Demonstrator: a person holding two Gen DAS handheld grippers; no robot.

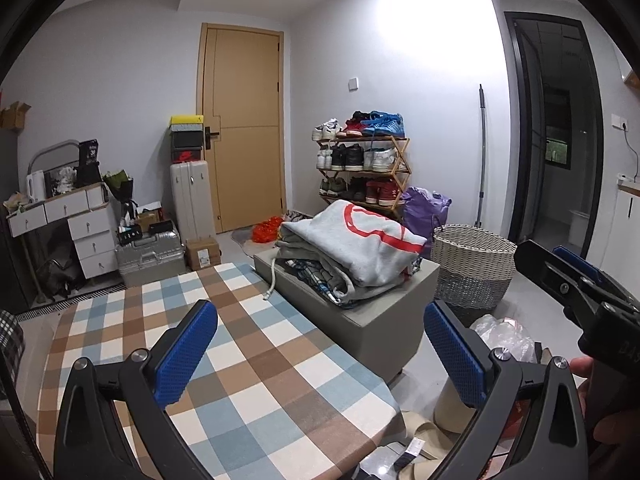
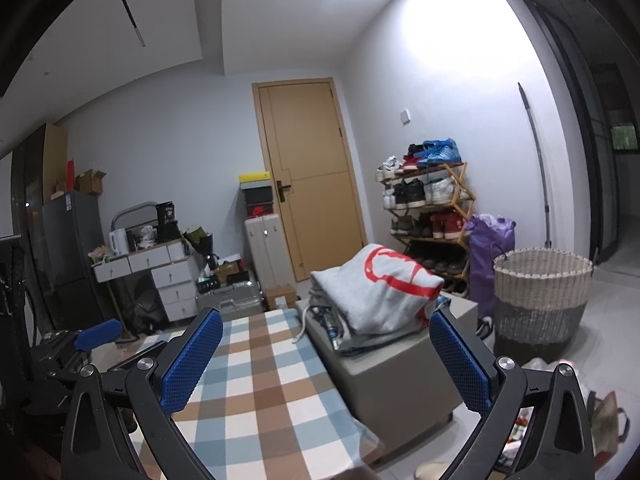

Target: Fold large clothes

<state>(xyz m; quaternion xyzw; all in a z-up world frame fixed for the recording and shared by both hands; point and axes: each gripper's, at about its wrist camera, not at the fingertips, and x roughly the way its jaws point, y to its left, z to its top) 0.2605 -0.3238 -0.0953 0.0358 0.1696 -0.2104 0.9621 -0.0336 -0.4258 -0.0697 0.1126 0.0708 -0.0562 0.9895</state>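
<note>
The desk (image 1: 240, 360), covered in a checked cloth, lies directly below both tools and carries no garment. Beyond its far edge stands a grey ottoman (image 1: 360, 320), and on it rests a stack of clothes (image 1: 320, 272). The top item is a grey sweatshirt (image 1: 360, 248) with red print, lying folded over plaid fabric. A white drawstring (image 1: 273, 280) hangs off the stack's near-left corner. A woven basket (image 1: 472, 264) stands on the floor to the right of the ottoman.

My left tool (image 1: 320, 356) is released, with its 2 blue pads spread wide and nothing between them. My right tool (image 2: 326, 364) is likewise released and empty.

Judged step: fetch 1 garment from the stack. Procedure as I would apply it:

1. Advance both tools over the ottoman.
2. Grip the sweatshirt alone at 2 well-separated points on 1 edge; avoid catching the plaid layer or the drawstring.
3. Lift clear before drawing it back, so that the stack stays put.
4. Spread it flat on the desk.
</note>
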